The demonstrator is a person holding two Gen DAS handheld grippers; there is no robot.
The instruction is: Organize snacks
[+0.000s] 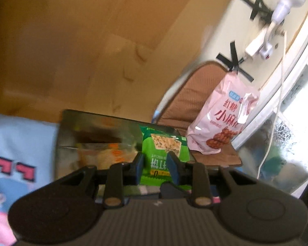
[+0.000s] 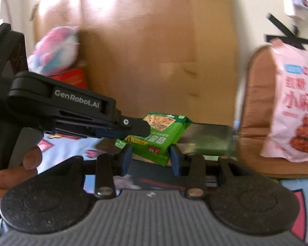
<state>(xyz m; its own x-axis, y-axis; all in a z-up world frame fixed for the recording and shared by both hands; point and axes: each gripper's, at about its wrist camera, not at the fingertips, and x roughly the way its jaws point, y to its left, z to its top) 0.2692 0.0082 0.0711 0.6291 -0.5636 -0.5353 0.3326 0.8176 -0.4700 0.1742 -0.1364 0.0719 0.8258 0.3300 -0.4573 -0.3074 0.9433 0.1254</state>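
Observation:
My left gripper is shut on a green snack packet and holds it up over a clear plastic bin. The right wrist view shows the same green packet clamped in the left gripper's fingers, which reach in from the left. My right gripper is open, its blue pads either side of the packet's lower end without clear contact. A large pink snack bag stands on a brown chair; it also shows in the right wrist view.
A tall cardboard box stands behind. A light blue cloth with pink marks covers the surface at left. A pastel plush sits on a red box. A white cable hangs at right.

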